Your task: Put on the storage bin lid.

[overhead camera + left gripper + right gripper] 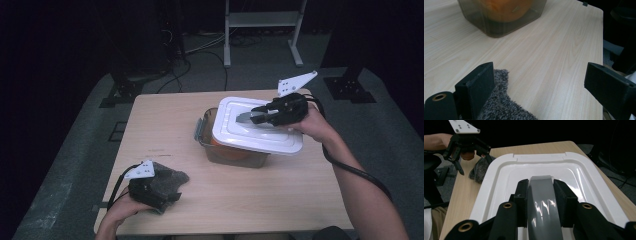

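- The right gripper (250, 117) is closed on the grey handle (544, 202) in the middle of the white lid (235, 132). In the right gripper view both black jaws press against the sides of this handle.
- The lid sits askew over the clear box (210, 145). It is shifted toward the person's right, so the left end of the box, with its side latch, is uncovered.
- The box stands near the middle of the wooden table (165, 125), and something orange (504, 10) is inside it.
- The left gripper (539, 82) rests at the near left corner of the table, on a grey fuzzy cloth (167, 180). Its jaws stand wide open and grip nothing; one jaw only lies against the cloth.
- Risk: the handle is smooth and shiny, so I think it may slip between the pads if the lid tilts.
- Risk: nothing holds the box. If the lid is pushed sideways to seat it, the box may slide on the table or the rim may catch on one edge.
- Risk: a lid pressed down while it is not lined up may sit crooked, and the latch will probably not close.
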`<state>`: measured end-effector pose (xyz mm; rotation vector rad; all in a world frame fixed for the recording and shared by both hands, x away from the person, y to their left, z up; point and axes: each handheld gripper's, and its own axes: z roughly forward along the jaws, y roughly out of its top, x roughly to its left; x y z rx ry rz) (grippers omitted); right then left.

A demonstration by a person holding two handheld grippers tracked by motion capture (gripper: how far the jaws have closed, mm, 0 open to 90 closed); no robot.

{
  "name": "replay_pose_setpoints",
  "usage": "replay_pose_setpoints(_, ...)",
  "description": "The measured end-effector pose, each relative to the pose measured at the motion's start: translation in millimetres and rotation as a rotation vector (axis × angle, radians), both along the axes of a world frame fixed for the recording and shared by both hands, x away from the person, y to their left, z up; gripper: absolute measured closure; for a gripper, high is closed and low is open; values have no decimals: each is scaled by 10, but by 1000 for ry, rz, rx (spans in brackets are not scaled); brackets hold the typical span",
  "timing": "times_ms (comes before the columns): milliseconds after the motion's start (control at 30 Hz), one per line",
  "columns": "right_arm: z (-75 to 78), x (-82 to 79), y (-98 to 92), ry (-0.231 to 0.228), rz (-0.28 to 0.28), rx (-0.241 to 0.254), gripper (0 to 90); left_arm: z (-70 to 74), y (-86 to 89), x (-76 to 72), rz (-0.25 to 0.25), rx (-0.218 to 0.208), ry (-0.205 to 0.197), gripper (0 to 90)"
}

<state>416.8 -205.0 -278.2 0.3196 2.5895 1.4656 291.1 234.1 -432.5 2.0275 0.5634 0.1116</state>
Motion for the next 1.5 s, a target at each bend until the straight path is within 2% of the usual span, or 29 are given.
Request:
replay_pose_setpoints(967,-251,277,408,40,58,-25,653,4,-7,-12,-9,-4,2,89)
replay_pose_setpoints(1500,-372,424,453,66,47,-37,653,5,10,-16,-4,-8,1,90)
